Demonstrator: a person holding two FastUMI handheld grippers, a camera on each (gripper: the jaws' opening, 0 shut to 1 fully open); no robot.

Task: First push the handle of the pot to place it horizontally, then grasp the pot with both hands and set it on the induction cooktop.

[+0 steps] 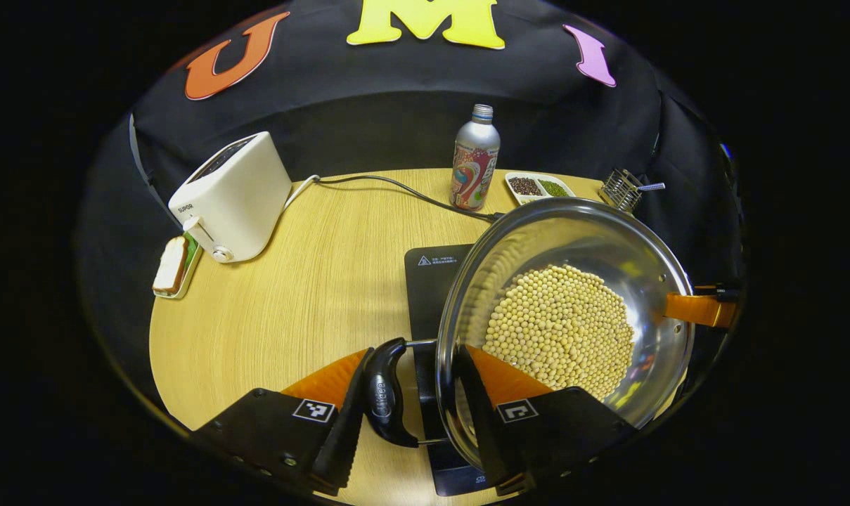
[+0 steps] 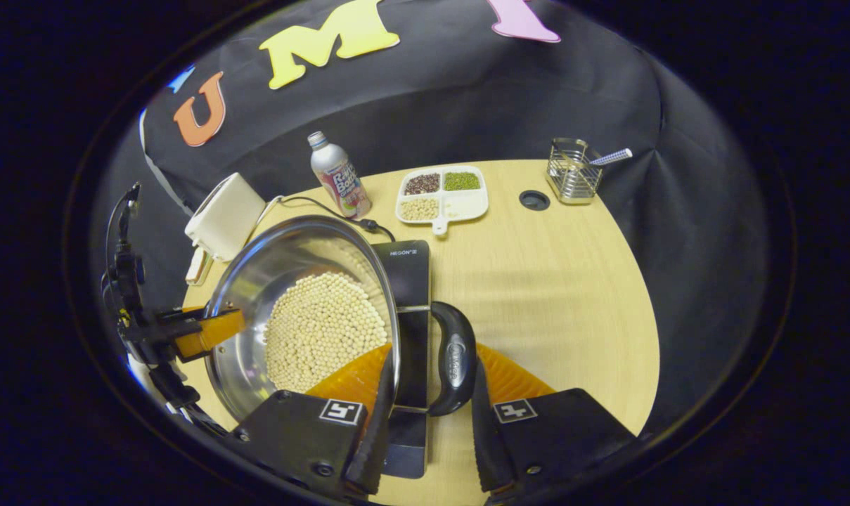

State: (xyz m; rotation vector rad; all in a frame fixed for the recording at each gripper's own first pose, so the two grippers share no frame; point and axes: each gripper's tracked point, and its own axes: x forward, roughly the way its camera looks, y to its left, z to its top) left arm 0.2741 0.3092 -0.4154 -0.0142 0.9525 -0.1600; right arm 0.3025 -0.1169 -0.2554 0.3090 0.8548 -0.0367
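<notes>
- Pot (image 1: 593, 281): stainless, holds a layer of pale soybeans (image 1: 562, 330). It sits over the black induction cooktop (image 1: 432, 281); in the right gripper view the cooktop (image 2: 410, 274) shows under and beside the pot's right rim. Cannot tell whether the base rests on the glass or is held just above it.
- Left claw (image 1: 410, 407): narrow, its two fingers straddling the pot's black side handle (image 1: 386, 393), one finger outside the handle, the other over the rim inside the pot. Appears to press on the handle; judged a grip.
- Right claw (image 2: 428, 414): likewise narrow around the opposite black handle (image 2: 453, 365), one finger inside the rim, one outside. Judged a grip.
- Handles lie along a left-right line across the counter (image 1: 312, 281), so the push-to-horizontal step reads as done.
- Two-handed grasp is in place; the carry looks finished or nearly so.
- Left to do, by my reading: confirm the pot is seated flat and centred on the cooktop, then open both claws.
- Bystanders: white toaster (image 1: 231, 197), drink bottle (image 1: 475, 158), divided tray of beans (image 2: 442, 193), wire holder (image 2: 572, 176). All well apart from the pot.
</notes>
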